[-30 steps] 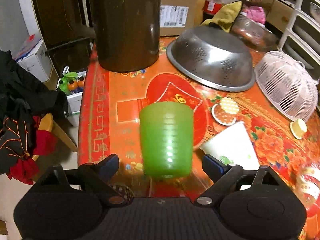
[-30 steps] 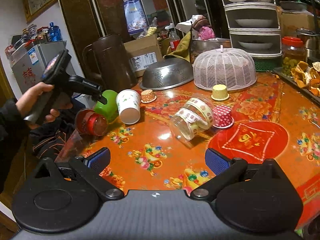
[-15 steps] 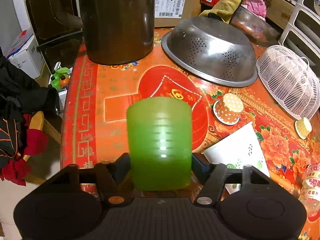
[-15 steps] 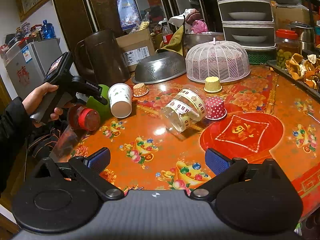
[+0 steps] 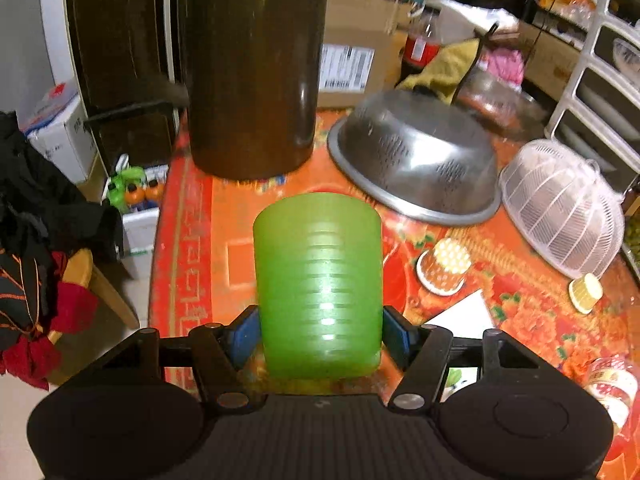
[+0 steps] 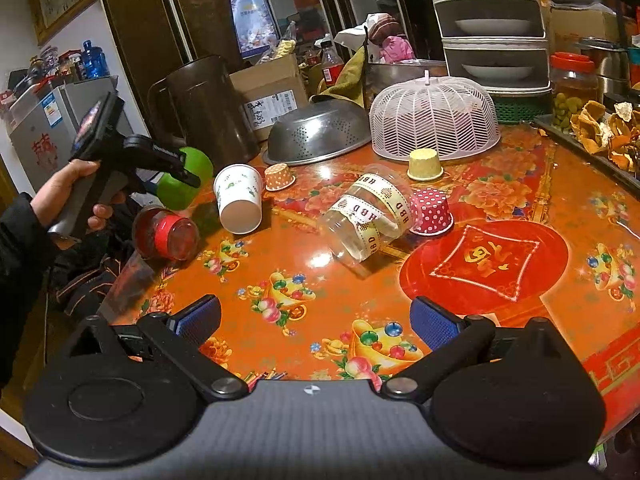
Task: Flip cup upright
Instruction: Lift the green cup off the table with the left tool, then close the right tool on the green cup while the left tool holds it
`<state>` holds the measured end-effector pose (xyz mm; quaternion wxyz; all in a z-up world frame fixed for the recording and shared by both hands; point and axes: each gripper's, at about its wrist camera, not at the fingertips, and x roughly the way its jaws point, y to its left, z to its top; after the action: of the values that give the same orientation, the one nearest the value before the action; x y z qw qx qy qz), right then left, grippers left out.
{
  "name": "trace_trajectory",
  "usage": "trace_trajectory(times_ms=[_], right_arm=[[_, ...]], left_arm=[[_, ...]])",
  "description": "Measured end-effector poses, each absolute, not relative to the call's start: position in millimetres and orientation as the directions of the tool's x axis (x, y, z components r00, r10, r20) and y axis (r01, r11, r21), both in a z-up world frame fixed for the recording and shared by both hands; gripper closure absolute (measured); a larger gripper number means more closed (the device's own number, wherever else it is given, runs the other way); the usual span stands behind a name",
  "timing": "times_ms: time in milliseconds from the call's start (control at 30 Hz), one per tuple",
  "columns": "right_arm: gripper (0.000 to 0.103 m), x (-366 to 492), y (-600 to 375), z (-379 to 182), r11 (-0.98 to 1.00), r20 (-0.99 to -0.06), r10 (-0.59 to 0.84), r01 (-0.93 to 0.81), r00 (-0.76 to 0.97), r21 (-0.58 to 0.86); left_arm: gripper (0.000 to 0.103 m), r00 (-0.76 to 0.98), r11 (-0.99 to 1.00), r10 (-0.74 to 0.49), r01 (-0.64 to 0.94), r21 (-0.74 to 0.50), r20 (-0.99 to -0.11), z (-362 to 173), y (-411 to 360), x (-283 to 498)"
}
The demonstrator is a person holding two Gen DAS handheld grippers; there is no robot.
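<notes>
In front of brown pitcher [image 5: 252, 72]: left gripper [image 5: 318, 334] clamped on green cup [image 5: 318, 280], cup lifted and tilted. Turning upright, setting down not yet done. Right gripper [image 6: 316, 320] spread, empty.

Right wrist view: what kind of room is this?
Likely a home kitchen or dining area: an oilcloth-covered table, a stacked rack holding bowls, a steel colander and a mesh food cover.

cup [image 5: 318, 280]: green | tablecloth [image 6: 304, 280]: orange, floral | cupcake liner [image 6: 432, 212]: pink, white dots
</notes>
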<state>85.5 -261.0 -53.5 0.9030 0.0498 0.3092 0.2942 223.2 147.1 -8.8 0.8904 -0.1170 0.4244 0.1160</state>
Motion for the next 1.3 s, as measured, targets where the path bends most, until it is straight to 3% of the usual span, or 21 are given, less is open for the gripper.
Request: trace_trajectory(times_ms=[300, 433, 600, 867, 1133, 1300], right_arm=[[0.001, 80.6, -264.9, -43.6, 0.828, -0.512, 0.554, -0.497, 0.656, 0.260], [0.001, 79.0, -265.2, -42.1, 0.832, -0.511, 0.548, -0.495, 0.662, 0.251], [0.001, 77.0, -267.2, -42.2, 0.834, -0.511, 0.546, -0.490, 0.663, 0.254], [0.001, 79.6, -276.7, -48.8, 0.846, -0.554, 0.527, -0.460, 0.644, 0.270], [0.001, 87.3, -293.7, -49.3, 0.847, -0.597, 0.531, -0.405, 0.601, 0.345], [0.001, 98.3, -294.7, -49.0, 0.787, -0.600, 0.617, -0.403, 0.509, 0.468]], left_arm=[[0.036, 0.749, 0.984, 0.070, -0.161, -0.079, -0.659, 81.9, 89.2, 137.4], [0.036, 0.781, 0.993, 0.009, -0.079, -0.085, -0.625, 93.7, 51.7, 90.2], [0.036, 0.770, 0.987, -0.109, 0.011, -0.158, -0.628, 63.0, 12.4, 48.0], [0.036, 0.708, 0.950, -0.213, -0.012, -0.313, -0.674, -18.7, -24.9, 23.2], [0.036, 0.669, 0.952, -0.214, -0.020, -0.305, -0.712, -53.6, -61.4, 17.0], [0.036, 0.629, 0.953, -0.215, -0.033, -0.302, -0.747, -64.7, -81.3, 22.8]])
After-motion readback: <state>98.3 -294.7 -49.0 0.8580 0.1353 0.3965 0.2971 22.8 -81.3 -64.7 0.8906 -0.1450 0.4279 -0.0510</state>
